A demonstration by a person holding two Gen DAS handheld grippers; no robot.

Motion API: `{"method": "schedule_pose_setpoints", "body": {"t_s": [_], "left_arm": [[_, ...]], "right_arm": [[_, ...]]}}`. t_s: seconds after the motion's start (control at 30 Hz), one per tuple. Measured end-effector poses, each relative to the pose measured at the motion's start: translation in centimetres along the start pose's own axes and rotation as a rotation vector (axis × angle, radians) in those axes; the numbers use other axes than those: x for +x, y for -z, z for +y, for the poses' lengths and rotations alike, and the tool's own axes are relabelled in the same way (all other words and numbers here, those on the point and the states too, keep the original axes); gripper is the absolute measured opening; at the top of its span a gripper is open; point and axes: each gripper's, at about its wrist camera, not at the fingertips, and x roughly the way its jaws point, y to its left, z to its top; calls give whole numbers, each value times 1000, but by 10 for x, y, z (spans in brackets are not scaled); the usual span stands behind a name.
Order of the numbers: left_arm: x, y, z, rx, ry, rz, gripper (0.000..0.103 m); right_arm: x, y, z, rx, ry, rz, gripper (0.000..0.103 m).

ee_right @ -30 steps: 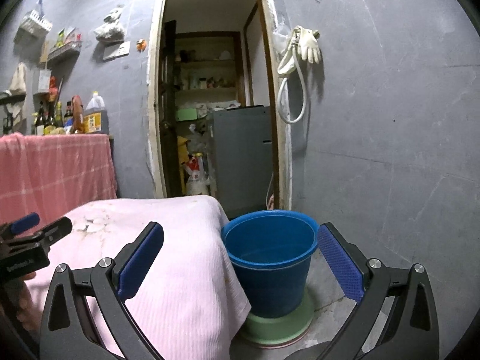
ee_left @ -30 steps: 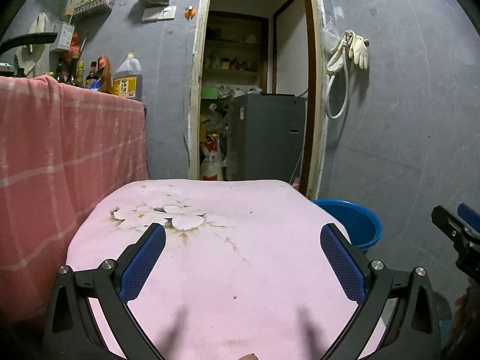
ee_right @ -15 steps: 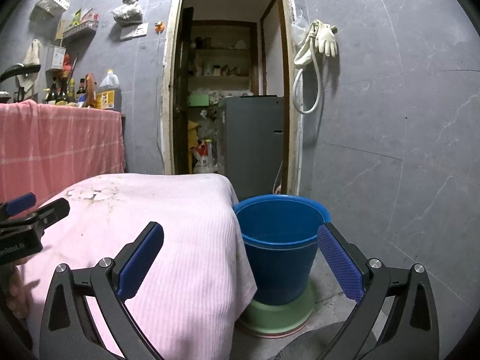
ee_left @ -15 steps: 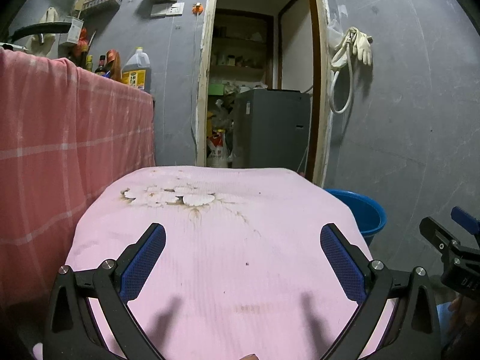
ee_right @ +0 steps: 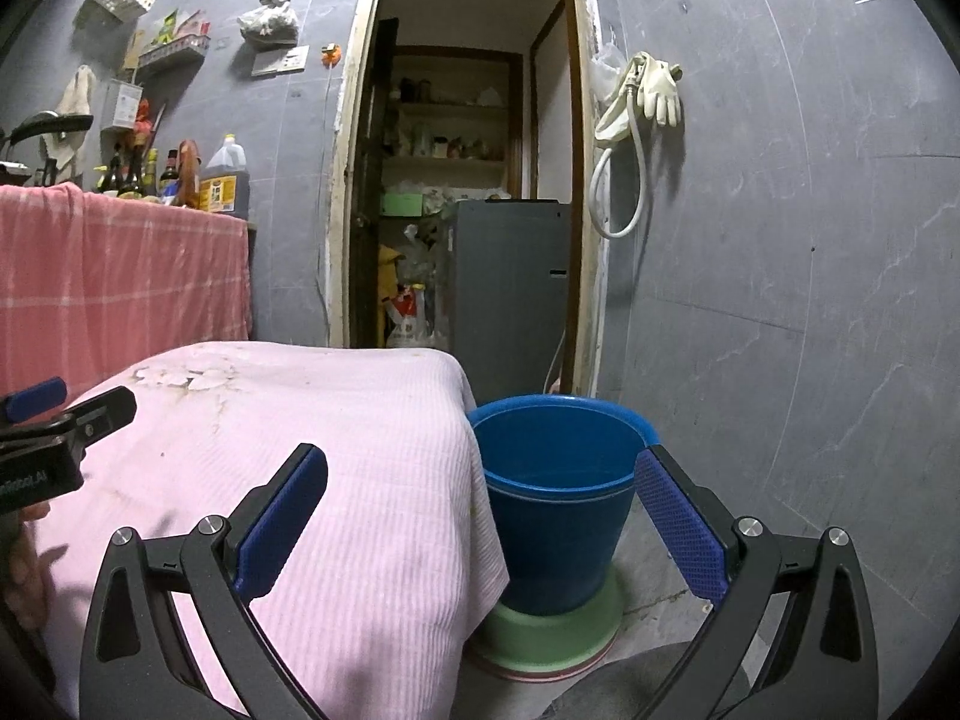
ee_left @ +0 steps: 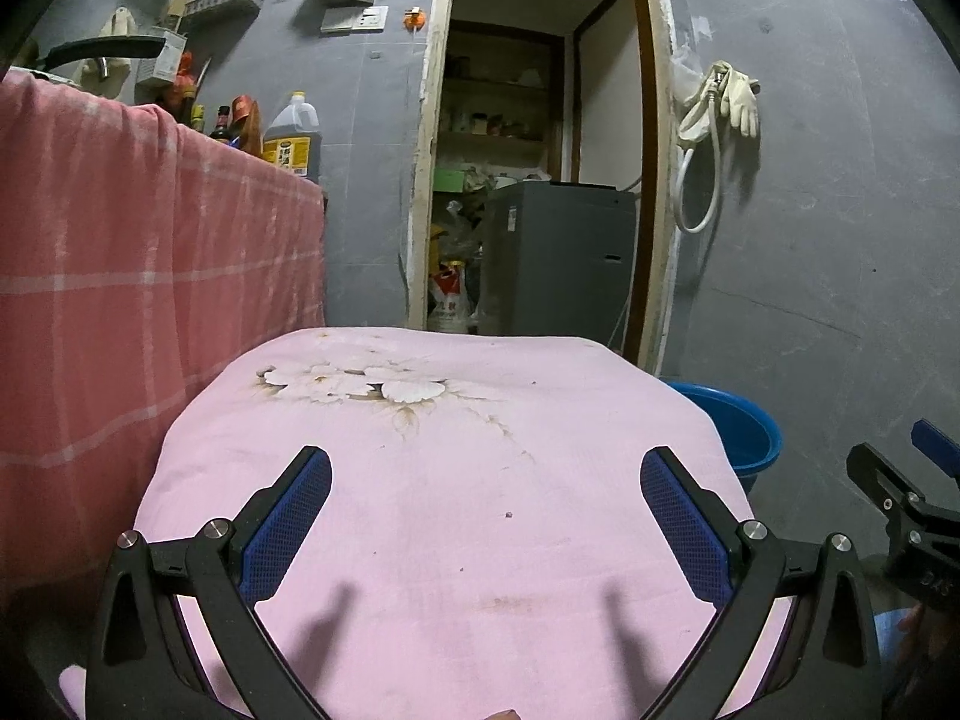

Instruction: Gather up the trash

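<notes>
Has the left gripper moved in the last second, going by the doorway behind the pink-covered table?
Yes. The left gripper has dropped: the doorway and pink cloth edge sit higher in its view than before.

blue bucket (ee_right: 555, 510), pink flowered cloth (ee_left: 432, 480)

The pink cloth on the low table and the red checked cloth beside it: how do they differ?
The pink cloth is pale, ribbed, stained, with a worn flower print; the red checked cloth is darker, crossed by pale lines. The pink cloth lies lower with nothing on it; the red one sits higher, bottles behind. Both drape over furniture.
</notes>
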Motion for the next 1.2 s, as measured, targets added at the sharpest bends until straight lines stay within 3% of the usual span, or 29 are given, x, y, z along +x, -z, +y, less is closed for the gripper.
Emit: {"method": "schedule_pose_setpoints", "body": {"t_s": [1.2], "left_arm": [[-2, 4, -5, 5, -13, 0, 101]], "right_arm": [[-1, 1, -5, 18, 3, -15, 103]]}}
